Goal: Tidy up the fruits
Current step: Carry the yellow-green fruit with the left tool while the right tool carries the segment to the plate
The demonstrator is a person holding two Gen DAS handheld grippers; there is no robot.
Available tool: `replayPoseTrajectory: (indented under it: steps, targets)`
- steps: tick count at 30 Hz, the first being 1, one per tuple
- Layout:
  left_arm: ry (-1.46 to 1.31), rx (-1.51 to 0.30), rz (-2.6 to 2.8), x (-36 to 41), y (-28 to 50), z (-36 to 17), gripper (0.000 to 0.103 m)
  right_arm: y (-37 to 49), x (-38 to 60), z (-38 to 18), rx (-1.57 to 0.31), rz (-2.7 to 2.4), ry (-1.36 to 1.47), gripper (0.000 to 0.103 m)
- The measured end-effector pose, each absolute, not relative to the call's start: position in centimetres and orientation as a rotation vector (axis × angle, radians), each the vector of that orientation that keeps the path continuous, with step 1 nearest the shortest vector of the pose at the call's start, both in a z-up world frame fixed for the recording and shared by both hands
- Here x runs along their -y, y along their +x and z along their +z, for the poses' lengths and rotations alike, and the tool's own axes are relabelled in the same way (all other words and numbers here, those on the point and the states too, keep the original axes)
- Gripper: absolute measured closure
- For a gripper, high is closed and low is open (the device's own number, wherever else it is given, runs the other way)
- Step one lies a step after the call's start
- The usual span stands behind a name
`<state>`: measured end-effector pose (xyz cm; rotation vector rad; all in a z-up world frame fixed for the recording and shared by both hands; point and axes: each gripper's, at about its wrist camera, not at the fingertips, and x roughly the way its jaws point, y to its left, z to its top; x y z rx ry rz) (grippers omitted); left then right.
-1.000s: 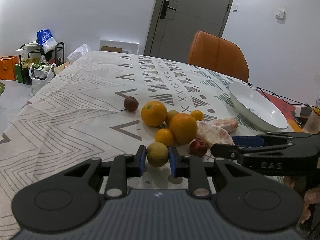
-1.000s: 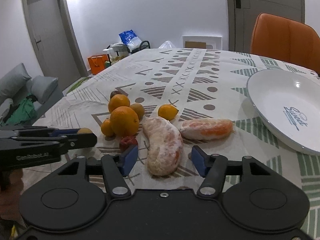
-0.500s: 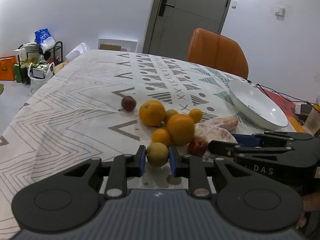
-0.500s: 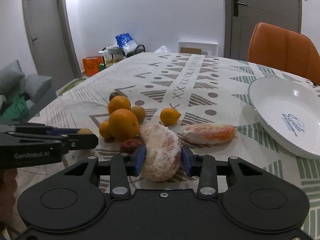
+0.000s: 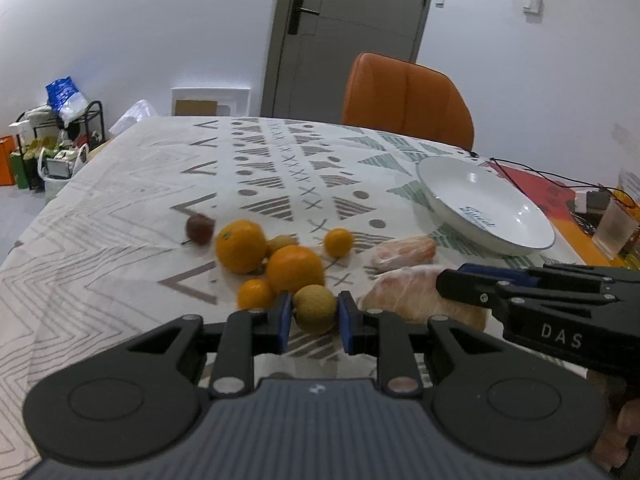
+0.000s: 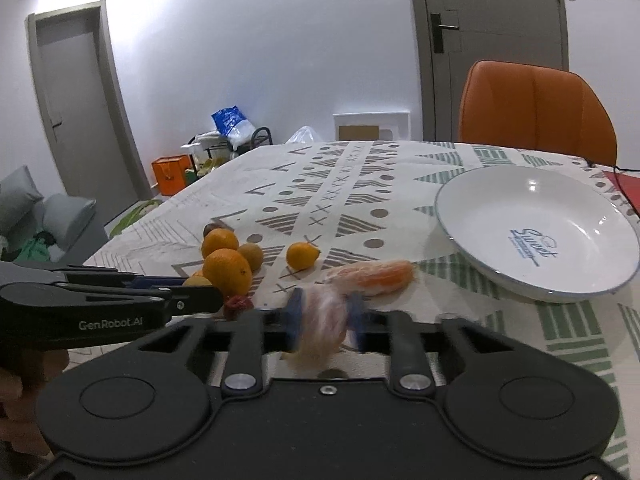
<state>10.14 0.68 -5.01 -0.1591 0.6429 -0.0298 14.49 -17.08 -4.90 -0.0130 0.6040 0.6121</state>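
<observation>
My left gripper (image 5: 313, 316) is shut on a small yellow-green round fruit (image 5: 314, 307), held above the patterned tablecloth. My right gripper (image 6: 325, 322) is shut on a large peeled citrus segment (image 6: 322, 326), lifted and blurred; the segment also shows in the left wrist view (image 5: 416, 294). On the cloth lie two big oranges (image 5: 241, 245) (image 5: 295, 269), small oranges (image 5: 338, 242) (image 5: 255, 293), a dark red fruit (image 5: 199, 229) and a second peeled segment (image 5: 404, 253). A white bowl (image 6: 538, 232) stands empty at the right.
An orange chair (image 5: 406, 104) stands behind the table's far edge. A red mat with cables and a plastic cup (image 5: 614, 229) are at the far right. A small red fruit (image 6: 238, 306) lies near my left gripper's fingers.
My right gripper closed on the large peeled segment and lifted it. My left gripper rose with the yellow-green fruit held in it.
</observation>
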Motion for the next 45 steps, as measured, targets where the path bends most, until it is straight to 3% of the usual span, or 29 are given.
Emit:
replayPoseTrajectory:
  steps: [1,2,9,10,13,14,22,26,32,39,42,45]
  targets:
    - [-0.156,-0.641,-0.034,-0.4,10.2,-4.9,0.08,14.4,17.4,-4.9,-0.601,0.614,-0.004,0.095]
    - [-0.152,-0.639,-0.038,-0.2,10.3,-4.8,0.08,14.4,17.6,-4.9,-0.598,0.611,-0.005,0.098]
    - [-0.143,-0.64,-0.046,0.6,10.5,-4.7,0.08,14.4,18.3,-5.3,-0.629,0.614,0.009,0.094]
    - [-0.145,-0.641,-0.043,0.6,10.4,-4.7,0.08,14.4,18.3,-5.3,-0.633,0.613,0.011,0.086]
    - [-0.154,-0.645,-0.03,0.1,10.2,-4.8,0.08,14.5,18.0,-5.5,-0.644,0.608,0.0,0.043]
    - [-0.156,-0.645,-0.025,-0.1,10.1,-4.8,0.08,14.5,18.0,-5.6,-0.638,0.605,-0.004,0.036]
    - [-0.178,-0.64,0.002,-1.5,9.5,-4.9,0.08,15.0,16.3,-7.2,-0.692,0.615,-0.051,0.035]
    - [-0.191,-0.641,0.013,-2.1,9.2,-5.1,0.08,14.8,15.8,-7.3,-0.661,0.617,-0.089,0.064]
    - [-0.196,-0.63,0.014,-2.3,9.1,-4.9,0.08,15.2,16.9,-6.7,-0.658,0.642,-0.022,0.08]
    - [-0.194,-0.625,-0.004,-1.9,9.1,-5.0,0.08,15.0,16.7,-6.4,-0.671,0.653,-0.049,0.08]
    - [-0.194,-0.626,-0.005,-1.9,9.1,-5.0,0.08,15.2,16.6,-6.4,-0.681,0.656,-0.056,0.071]
    - [-0.199,-0.627,0.0,-2.1,9.0,-5.0,0.08,15.4,16.0,-6.8,-0.69,0.656,-0.076,0.049]
